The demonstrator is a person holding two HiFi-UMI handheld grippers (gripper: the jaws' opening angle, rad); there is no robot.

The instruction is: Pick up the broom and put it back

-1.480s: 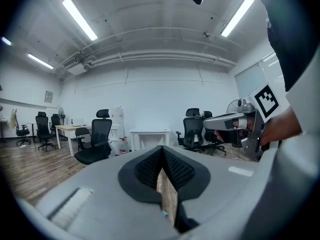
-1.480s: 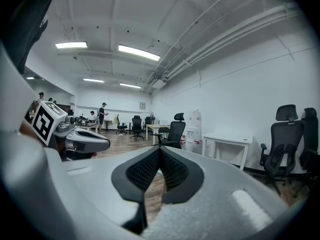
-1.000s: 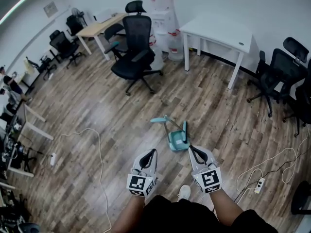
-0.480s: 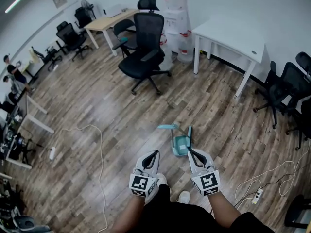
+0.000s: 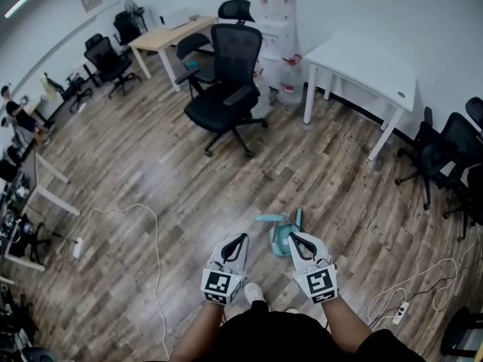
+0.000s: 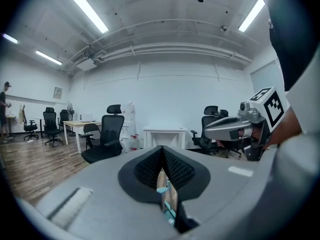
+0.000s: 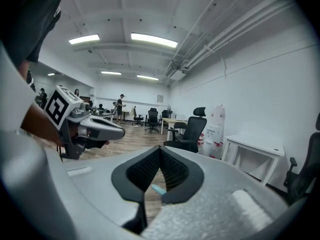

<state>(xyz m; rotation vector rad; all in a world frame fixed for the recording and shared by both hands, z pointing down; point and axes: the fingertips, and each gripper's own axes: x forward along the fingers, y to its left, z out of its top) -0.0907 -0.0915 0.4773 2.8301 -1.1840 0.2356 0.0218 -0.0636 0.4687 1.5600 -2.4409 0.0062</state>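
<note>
shoe: right under us, a white toe pokes out past our dark clothing; the rest of the foot is covered.
left gripper: its own view shows the pads pressed together at the tip with nothing clamped. Only a sliver of teal shows through the slot below them.
right gripper: same story here, jaws closed tip to tip and empty, with a speck of teal peeking out under the pads.
broom: it lies on the wood floor just ahead of both grippers, nearer the right one. We make out a teal head, but the stick is too thin to trace.
dustpan: teal, right up against the broom, its near edge cut off by the right gripper.
white cable: it snakes over the floor on our left, apart from the broom, and runs out at the bottom of the picture.
power strip: low on the right among more cable loops, too small for any detail.
black office chair: out in the open floor, well beyond the broom.
white table: right of that chair, by the far wall.
water dispenser: at the wall, just behind the chair.
wooden desk: far left, with more black chairs around it.
person: at the left edge, tiny and hard to make out.
</note>
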